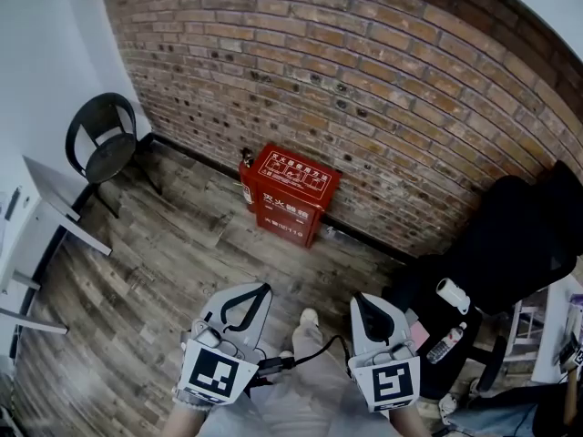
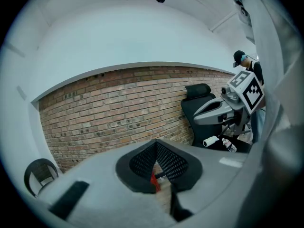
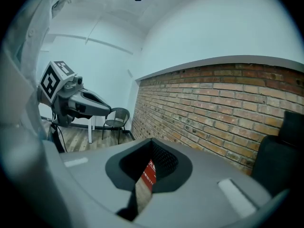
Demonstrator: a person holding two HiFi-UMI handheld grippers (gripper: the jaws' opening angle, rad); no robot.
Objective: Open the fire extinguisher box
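Note:
The red fire extinguisher box (image 1: pixel 290 192) stands on the wooden floor against the brick wall, its lid down. A red extinguisher (image 1: pixel 246 175) stands at its left side. My left gripper (image 1: pixel 260 291) and right gripper (image 1: pixel 362 300) are held low in the head view, well short of the box and pointing toward it. Both are shut with nothing held. In the left gripper view, a red sliver of the box (image 2: pixel 153 182) shows through the slit of the left gripper (image 2: pixel 156 148). In the right gripper view, the box (image 3: pixel 148 174) shows below the right gripper (image 3: pixel 152 144).
A black chair (image 1: pixel 102 139) and a white table (image 1: pixel 46 212) stand at the left. At the right is a black office chair (image 1: pixel 496 244) with a white roll (image 1: pixel 453 295) and a bottle (image 1: pixel 448 342) near it. A person (image 2: pixel 247 63) shows in the left gripper view.

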